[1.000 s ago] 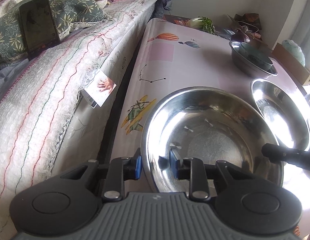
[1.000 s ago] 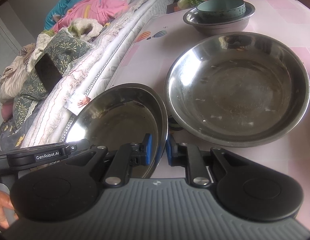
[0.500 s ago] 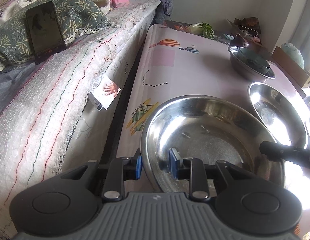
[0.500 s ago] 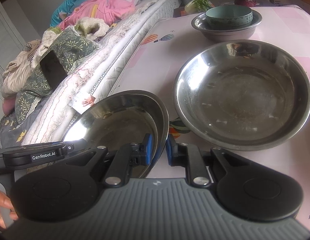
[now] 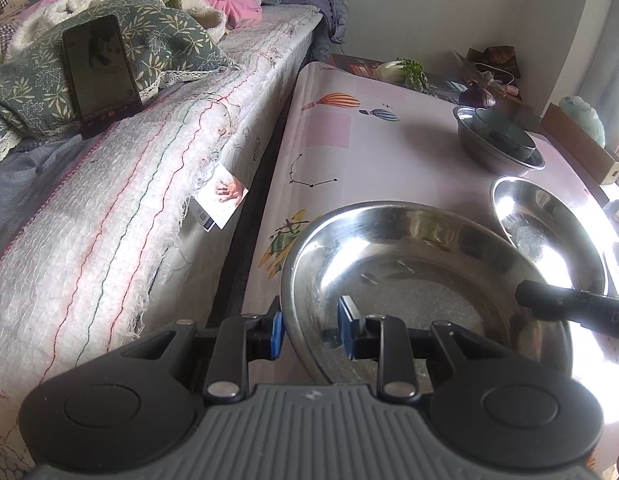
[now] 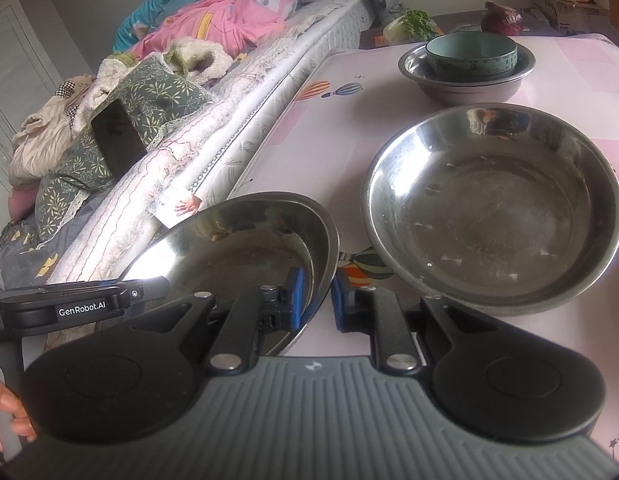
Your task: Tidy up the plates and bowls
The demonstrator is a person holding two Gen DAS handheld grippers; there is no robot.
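Gripped by both tools, steel bowl (image 5: 409, 280) gleams.

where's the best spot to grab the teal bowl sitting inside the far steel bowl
Take the teal bowl by its rim, coming from above with one finger inside and one outside. Its wall rises clear above the small steel bowl it sits in, so the upper edge is exposed while the lower sides are boxed in. Both tools are occupied now, each astride the near steel basin's rim.

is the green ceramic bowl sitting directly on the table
No, the green ceramic bowl sits nested inside a small steel bowl at the table's far end.
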